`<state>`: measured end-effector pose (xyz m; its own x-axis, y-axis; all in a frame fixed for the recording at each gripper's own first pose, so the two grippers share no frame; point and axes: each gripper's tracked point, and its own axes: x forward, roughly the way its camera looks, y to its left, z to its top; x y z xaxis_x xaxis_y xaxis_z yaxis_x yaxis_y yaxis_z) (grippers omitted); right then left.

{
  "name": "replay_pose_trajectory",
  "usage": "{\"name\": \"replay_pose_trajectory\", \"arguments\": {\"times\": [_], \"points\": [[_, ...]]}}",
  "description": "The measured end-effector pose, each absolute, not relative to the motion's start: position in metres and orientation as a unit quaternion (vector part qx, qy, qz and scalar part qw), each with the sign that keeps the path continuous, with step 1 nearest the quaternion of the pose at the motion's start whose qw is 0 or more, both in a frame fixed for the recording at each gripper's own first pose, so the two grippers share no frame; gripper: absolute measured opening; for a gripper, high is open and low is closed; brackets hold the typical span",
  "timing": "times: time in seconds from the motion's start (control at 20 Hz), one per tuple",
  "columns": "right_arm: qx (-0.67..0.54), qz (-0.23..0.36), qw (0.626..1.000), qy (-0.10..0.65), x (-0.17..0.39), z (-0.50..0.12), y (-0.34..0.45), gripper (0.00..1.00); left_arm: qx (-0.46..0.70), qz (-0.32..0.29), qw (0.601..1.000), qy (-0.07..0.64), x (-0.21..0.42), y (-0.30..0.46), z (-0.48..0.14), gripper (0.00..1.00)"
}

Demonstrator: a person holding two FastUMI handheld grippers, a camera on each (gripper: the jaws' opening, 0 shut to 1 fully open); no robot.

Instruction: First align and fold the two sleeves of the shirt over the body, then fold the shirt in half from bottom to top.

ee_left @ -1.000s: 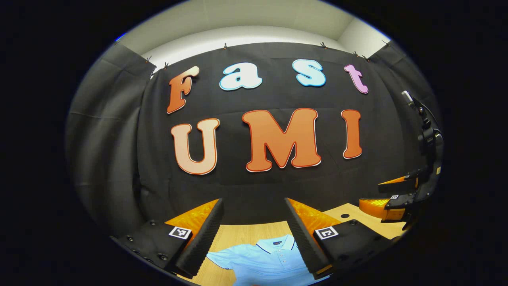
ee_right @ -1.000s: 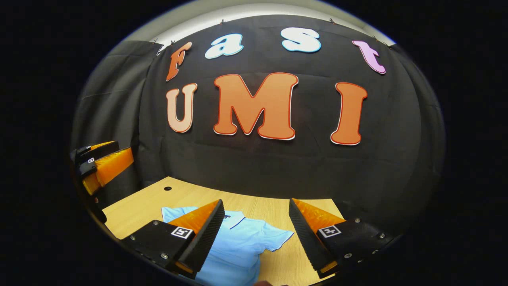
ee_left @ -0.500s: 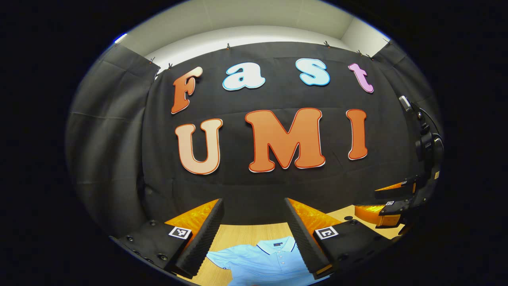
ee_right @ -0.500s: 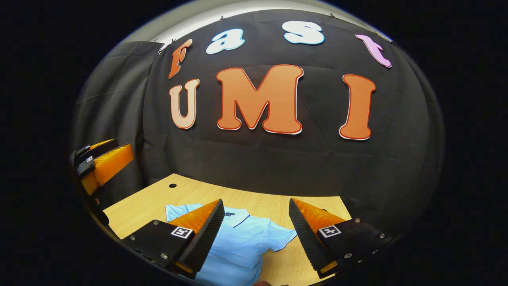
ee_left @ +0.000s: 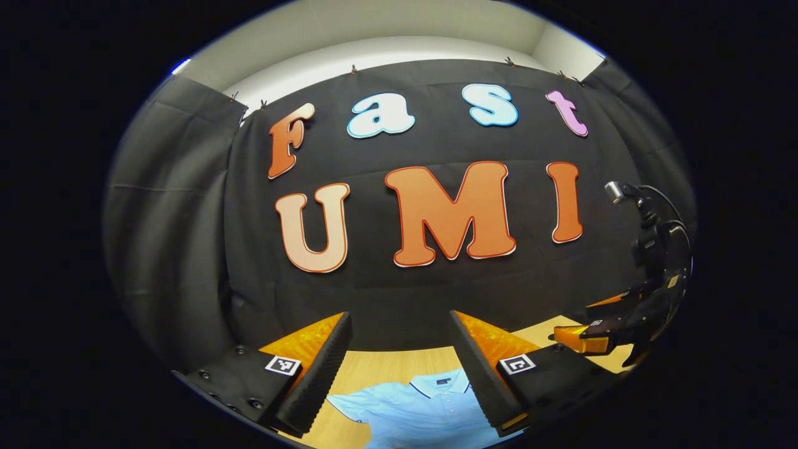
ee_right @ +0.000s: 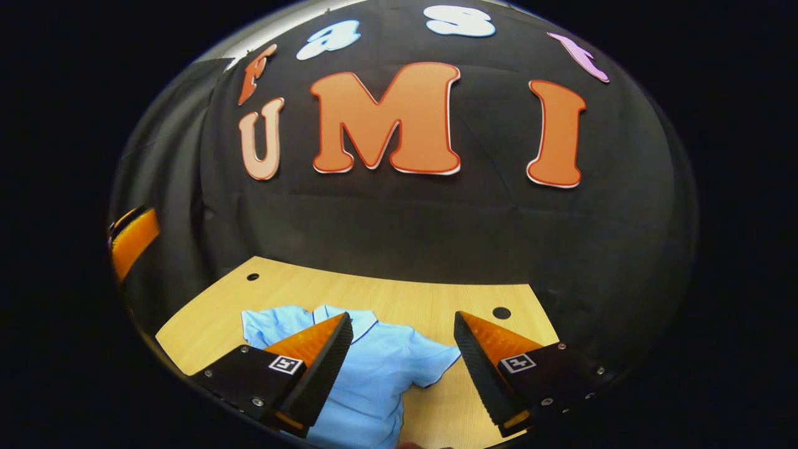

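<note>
Clearly both grippers, left gripper (ee_left: pixel 399 374) and right gripper (ee_right: pixel 402 374), hang spread wide and empty above the shirt (ee_right: pixel 368 374); best to pinch each sleeve (ee_right: pixel 436 362) near its hem, evenly.

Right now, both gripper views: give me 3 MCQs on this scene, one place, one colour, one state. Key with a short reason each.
1. Where does the shirt lie?
A. flat on the wooden table
B. hanging on the booth wall
C. held up in a gripper

2. What colour is the shirt?
A. white
B. light blue
C. red

3. How do the right gripper and the left gripper stand?
A. both shut on a sleeve
B. one shut, one open
C. both open, holding nothing

Key:
1 A, the shirt is spread collar-up on the tabletop.
2 B, the fabric is pale blue with a darker trim line at the collar.
3 C, in each view the fingers stand wide apart above the shirt with nothing between them.
</note>
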<state>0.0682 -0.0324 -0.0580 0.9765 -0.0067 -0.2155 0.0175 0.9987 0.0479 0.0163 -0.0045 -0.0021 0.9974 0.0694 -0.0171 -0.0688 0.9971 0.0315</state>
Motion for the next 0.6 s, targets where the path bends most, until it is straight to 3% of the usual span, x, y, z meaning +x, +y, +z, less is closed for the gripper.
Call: {"name": "replay_pose_trajectory", "arguments": {"times": [0.6], "points": [[0.055, -0.038, 0.957, 0.281, 0.138, -0.17, -0.076, 0.99, 0.008, 0.074, 0.995, 0.064, 0.029, 0.011, -0.043, 1.0]]}}
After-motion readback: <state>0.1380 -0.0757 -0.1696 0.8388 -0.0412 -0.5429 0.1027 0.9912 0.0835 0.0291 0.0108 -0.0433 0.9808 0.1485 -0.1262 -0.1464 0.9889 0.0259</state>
